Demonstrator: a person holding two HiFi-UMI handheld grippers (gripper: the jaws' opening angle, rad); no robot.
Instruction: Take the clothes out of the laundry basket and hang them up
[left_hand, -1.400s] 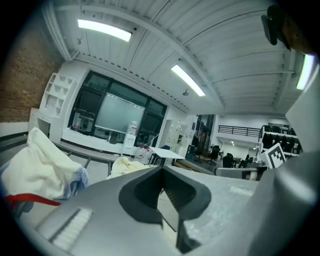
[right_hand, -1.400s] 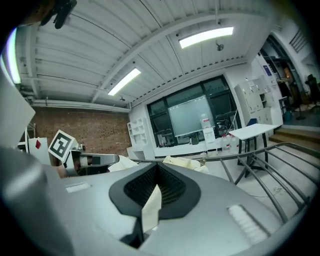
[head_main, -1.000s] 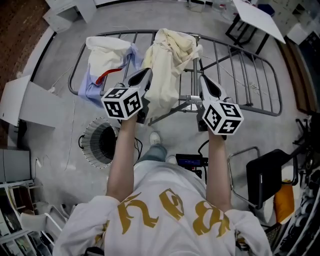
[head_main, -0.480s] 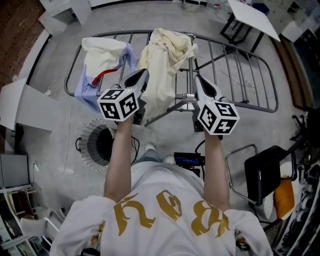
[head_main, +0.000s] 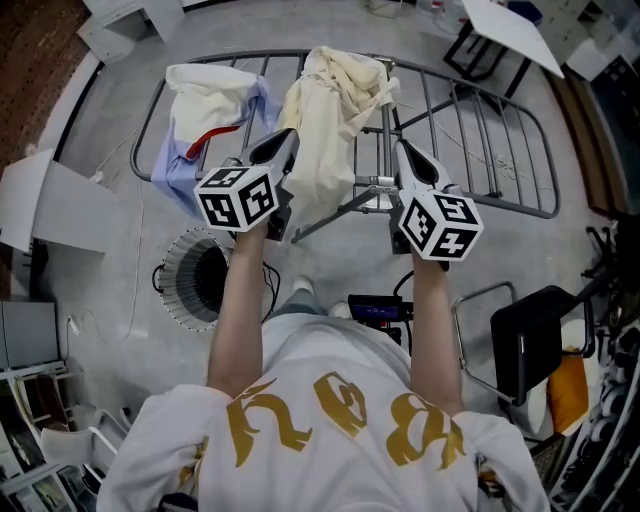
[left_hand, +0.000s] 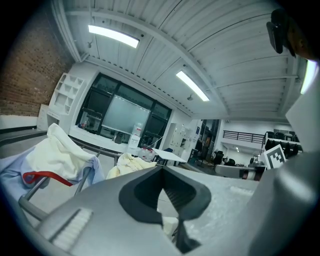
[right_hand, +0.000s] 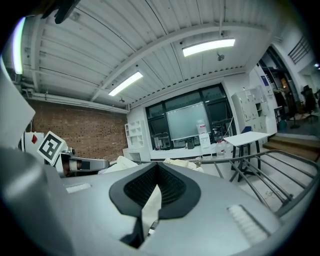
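A grey metal drying rack (head_main: 500, 150) stands on the floor in front of me. A cream garment (head_main: 330, 110) hangs bunched over its middle rails. A white and pale-blue garment with a red stripe (head_main: 205, 120) is draped at its left end. A round slatted basket (head_main: 195, 280) sits on the floor under my left arm, dark inside. My left gripper (head_main: 283, 145) points at the cream garment's left edge, shut and holding nothing. My right gripper (head_main: 408, 158) is just right of that garment, shut and holding nothing. The left gripper view shows both garments (left_hand: 127, 165) beyond the closed jaws.
A black chair (head_main: 535, 350) stands at the right near my right elbow. There is a white table (head_main: 520, 30) at the far right and white panels (head_main: 50, 200) at the left. A small black device (head_main: 380, 312) lies on the floor by my feet. Bare rack rails (right_hand: 260, 170) extend to the right.
Both grippers stay shut and have shifted only slightly upward in the head view. The garments on the rack have not moved.
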